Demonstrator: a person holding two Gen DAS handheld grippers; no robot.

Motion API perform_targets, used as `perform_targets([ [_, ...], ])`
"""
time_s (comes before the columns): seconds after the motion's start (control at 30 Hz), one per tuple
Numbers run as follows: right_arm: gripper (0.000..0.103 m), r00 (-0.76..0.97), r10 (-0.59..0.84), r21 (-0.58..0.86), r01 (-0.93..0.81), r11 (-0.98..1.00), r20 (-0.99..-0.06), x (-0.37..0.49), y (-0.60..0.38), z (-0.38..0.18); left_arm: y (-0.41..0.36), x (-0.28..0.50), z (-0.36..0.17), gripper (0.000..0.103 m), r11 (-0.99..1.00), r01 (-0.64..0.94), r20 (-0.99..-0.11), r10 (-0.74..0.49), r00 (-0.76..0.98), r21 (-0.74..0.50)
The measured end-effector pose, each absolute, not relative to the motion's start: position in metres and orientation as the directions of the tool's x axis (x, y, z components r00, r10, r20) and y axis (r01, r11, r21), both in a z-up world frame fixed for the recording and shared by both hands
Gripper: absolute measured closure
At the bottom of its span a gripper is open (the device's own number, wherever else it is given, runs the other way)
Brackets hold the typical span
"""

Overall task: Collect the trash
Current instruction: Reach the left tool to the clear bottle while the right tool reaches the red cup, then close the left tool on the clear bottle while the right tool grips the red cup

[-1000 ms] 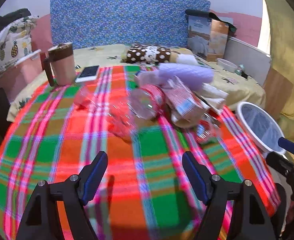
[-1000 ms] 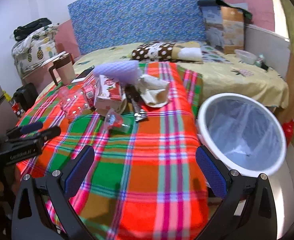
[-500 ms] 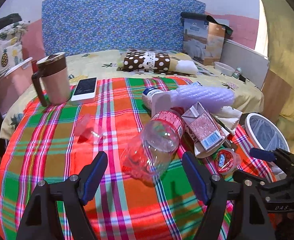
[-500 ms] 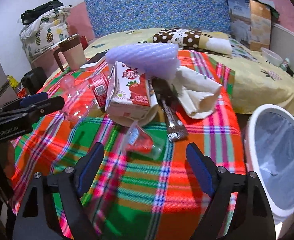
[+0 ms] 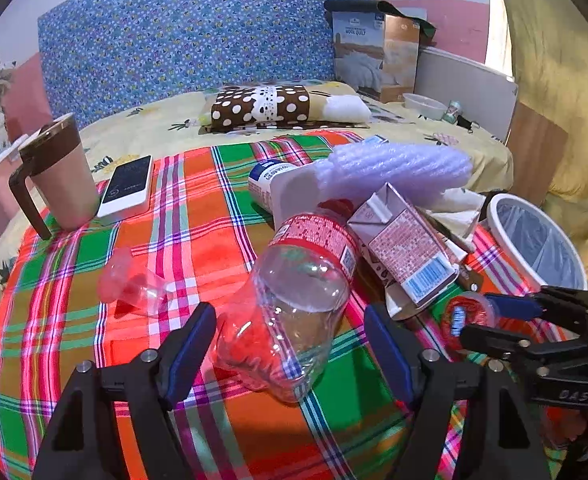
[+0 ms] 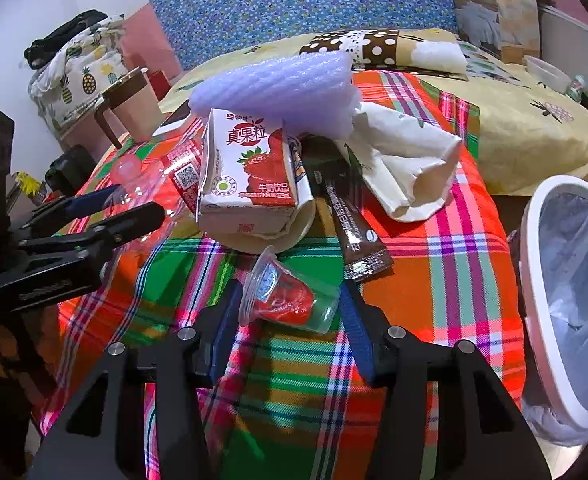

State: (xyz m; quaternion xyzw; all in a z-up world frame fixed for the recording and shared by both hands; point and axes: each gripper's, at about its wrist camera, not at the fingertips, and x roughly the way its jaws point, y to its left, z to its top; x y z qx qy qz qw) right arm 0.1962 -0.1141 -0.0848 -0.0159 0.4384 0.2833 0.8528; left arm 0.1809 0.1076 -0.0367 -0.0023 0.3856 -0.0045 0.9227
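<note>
Hardly any of the collecting looks done: the white bin holds little that can be made out, while the milk carton, purple foam wrap, brown sachet and crumpled paper lie heaped on the plaid cloth left of the bin. The right claw has just been closing around the small jelly cup, which lies between its pads, contact unclear. The left claw stands wide, released, straddling the clear bottle, farther left of the bin.

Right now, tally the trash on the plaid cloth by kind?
Clear plastic bottles: 2 (large bottle, small crushed bottle)
Milk carton: 1
Jelly cup: 1
Foam sleeve: 1
Coffee sachet: 1
Crumpled paper bag: 1
White tub: 1
Total: 8
</note>
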Motion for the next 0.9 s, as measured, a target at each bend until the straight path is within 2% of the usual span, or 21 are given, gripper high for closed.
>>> perform_targets([
  [0.03,0.052,0.454,0.471,0.224,-0.495,0.839,-0.756,0.197,-0.112,-0.084,0.107,0.181,-0.038,0.040,1.000,0.006,-0.714,-0.007,0.700,-0.003],
  [0.07,0.052,0.451,0.474,0.232,-0.493,0.839,-0.756,0.197,-0.115,-0.085,0.106,0.181,-0.040,0.042,1.000,0.008,-0.721,-0.008,0.693,-0.004],
  [0.27,0.052,0.453,0.483,0.244,-0.490,0.837,-0.749,0.191,-0.120,-0.081,0.099,0.168,-0.040,0.042,1.000,-0.013,-0.721,0.005,0.693,-0.005],
  [0.9,0.052,0.479,0.500,0.257,-0.486,0.835,-0.721,0.171,-0.137,-0.070,0.109,0.074,-0.029,0.043,0.974,-0.160,-0.691,0.006,0.723,-0.159],
])
